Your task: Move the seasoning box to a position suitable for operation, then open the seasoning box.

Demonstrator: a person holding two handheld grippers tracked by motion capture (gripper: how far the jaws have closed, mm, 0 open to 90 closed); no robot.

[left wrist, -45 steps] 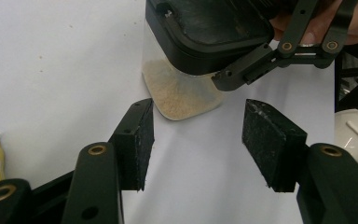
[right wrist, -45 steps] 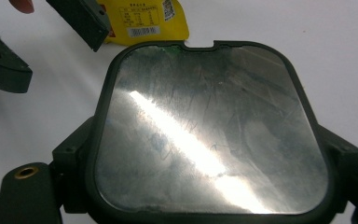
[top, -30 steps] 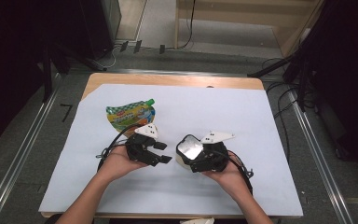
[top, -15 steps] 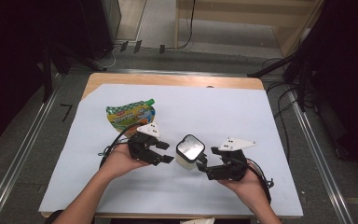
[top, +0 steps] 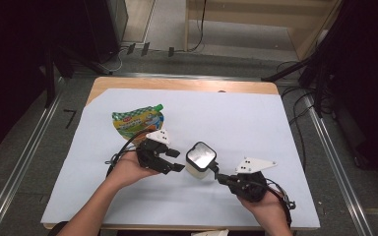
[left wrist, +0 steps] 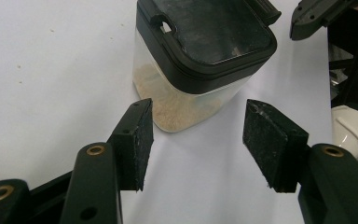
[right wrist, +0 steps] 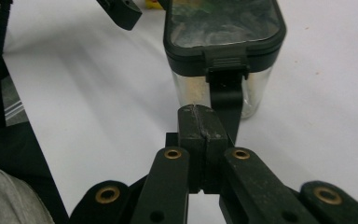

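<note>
On white paper: square clear jar, glossy black lid.

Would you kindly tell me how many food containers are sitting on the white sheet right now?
2: a clear plastic jar with a black latched lid near the middle front, and a green printed spout pouch farther back on the left. None seem hidden.

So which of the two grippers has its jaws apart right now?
The left gripper: its pads stand apart, aimed at the clear container with nothing between them. The right gripper has just closed, pads pressed together in front of the container's latch.
</note>
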